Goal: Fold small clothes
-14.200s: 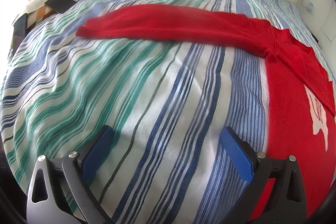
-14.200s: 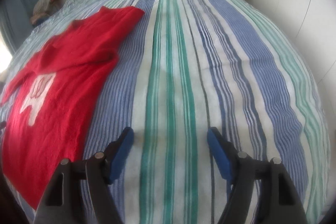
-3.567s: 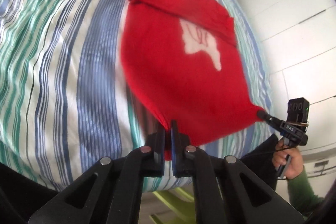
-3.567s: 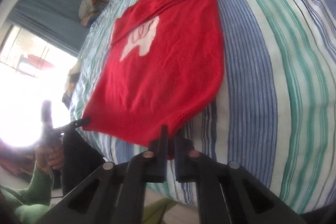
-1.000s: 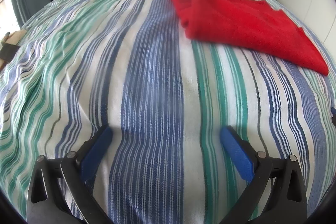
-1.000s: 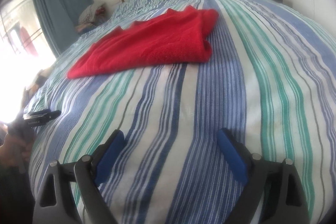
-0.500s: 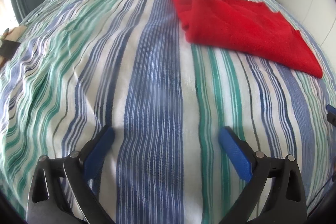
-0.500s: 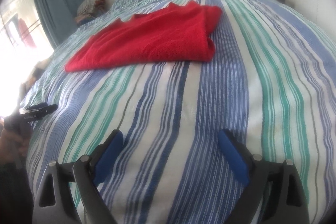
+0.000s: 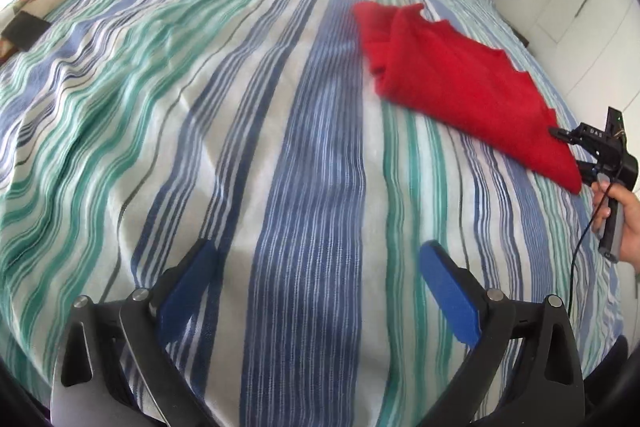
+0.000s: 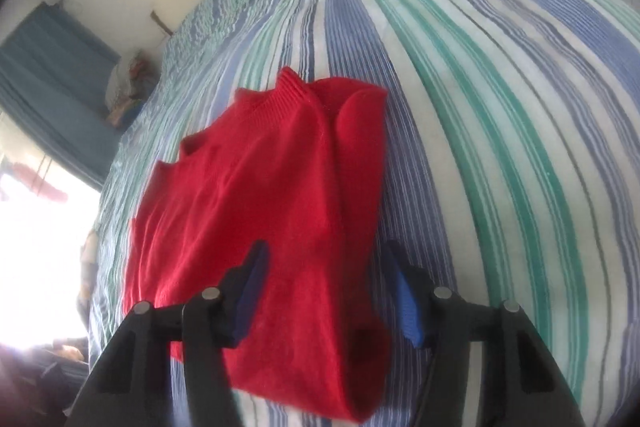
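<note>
Since a moment ago, my right gripper [image 10: 324, 287] has swung in over the folded red sweater [image 10: 260, 211], jaws wide around its near end, holding nothing. Leftward, my left gripper [image 9: 316, 291] hovers wide and empty above bare striped bedsheet [image 9: 200, 115], sweater ahead-right. Its long axis runs away from my right fingers, collar farthest, likely lined up for another fold.

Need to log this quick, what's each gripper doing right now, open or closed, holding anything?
Left gripper: open, empty, over the striped bedspread.
Right gripper: open, straddling the folded red sweater, not clamped on it.
</note>
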A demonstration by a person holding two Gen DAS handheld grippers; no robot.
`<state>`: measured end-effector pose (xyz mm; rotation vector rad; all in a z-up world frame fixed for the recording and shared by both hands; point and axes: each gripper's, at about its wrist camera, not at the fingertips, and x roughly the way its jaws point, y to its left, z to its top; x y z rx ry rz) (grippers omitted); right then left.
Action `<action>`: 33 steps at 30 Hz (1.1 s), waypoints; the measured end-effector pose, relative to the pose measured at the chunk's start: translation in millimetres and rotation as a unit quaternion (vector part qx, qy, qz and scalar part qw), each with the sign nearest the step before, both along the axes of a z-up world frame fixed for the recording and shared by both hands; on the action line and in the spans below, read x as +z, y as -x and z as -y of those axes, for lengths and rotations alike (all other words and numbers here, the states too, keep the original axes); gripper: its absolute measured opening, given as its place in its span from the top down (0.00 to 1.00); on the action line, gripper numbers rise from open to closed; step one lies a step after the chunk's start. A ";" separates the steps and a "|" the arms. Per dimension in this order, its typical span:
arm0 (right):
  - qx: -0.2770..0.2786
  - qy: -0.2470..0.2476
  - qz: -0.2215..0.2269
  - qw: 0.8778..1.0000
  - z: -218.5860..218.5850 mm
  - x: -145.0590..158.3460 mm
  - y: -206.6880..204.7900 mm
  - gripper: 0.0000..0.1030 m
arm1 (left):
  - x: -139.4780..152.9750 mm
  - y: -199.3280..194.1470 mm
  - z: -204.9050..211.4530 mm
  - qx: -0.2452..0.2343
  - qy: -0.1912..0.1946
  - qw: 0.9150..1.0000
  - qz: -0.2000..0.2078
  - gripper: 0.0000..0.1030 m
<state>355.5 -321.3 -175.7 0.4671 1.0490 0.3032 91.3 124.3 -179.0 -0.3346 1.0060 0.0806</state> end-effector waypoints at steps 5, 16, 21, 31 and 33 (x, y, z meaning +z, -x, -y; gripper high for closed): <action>-0.020 0.017 -0.004 1.000 -13.9 12.7 -5.4 0.92 | 15.5 0.5 -17.0 0.023 -0.001 0.999 0.037 0.02; 0.189 0.030 0.046 0.980 -227.9 112.4 -18.1 0.92 | 22.2 -6.6 -53.2 0.080 -0.007 0.995 0.058 0.02; 0.243 0.003 -0.011 0.970 -313.7 63.0 -26.8 0.66 | 19.0 -6.1 -58.0 0.082 -0.011 0.996 0.047 0.02; 0.248 0.026 0.057 0.967 -285.7 102.8 -7.9 0.44 | 18.5 -10.2 -72.0 0.103 0.004 0.994 0.044 0.02; 0.263 0.069 0.060 0.961 -285.0 95.3 -1.6 0.49 | 17.0 -11.6 -71.1 0.102 0.006 0.994 0.041 0.02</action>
